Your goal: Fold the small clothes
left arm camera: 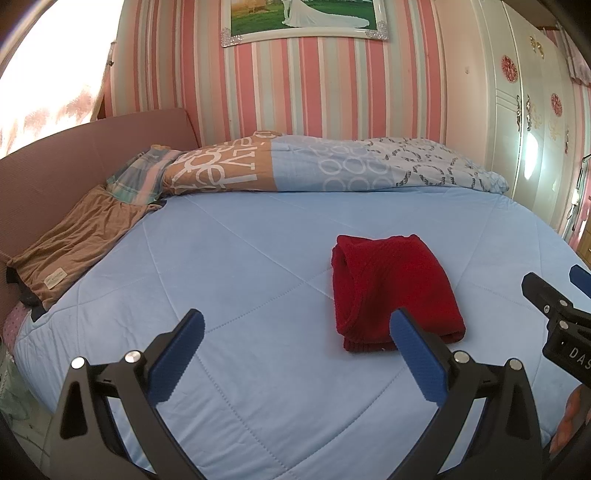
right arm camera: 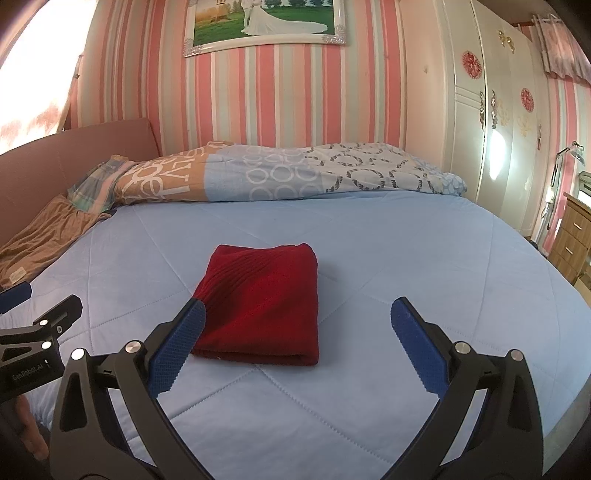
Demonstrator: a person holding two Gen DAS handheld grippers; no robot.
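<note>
1. Red knit garment [right arm camera: 262, 302] lies folded into a compact rectangle on the light blue quilted bedspread [right arm camera: 406, 258], near mid-bed; ribbed texture visible, folded layers showing at its near edge.
2. Far left, 9 o'clock from the garment: brown cloth [left arm camera: 70, 247] lies flat at the bed's edge against the brown headboard [left arm camera: 92, 144].
3. Left gripper [left arm camera: 295, 325]: jaws spread wide, nothing between the blue pads. Its right pad overlaps the garment's near left corner in the left wrist view; contact cannot be told. Garment sits at about 1 o'clock from this gripper.
4. At 12 o'clock beyond the garment: rolled patterned duvet [right arm camera: 277, 173] lies along the striped pink wall [right arm camera: 295, 103]; framed picture [right arm camera: 266, 22] hangs above.
5. Right gripper [right arm camera: 297, 314]: jaws spread wide, empty. Its left pad overlaps the garment's near left corner in the right wrist view; contact cannot be told. Garment sits at about 11 o'clock from it.
6. Far right, 2 o'clock: white wardrobe [right arm camera: 491, 110] with red floral decals; wooden drawer unit [right arm camera: 572, 236] at 3 o'clock.
</note>
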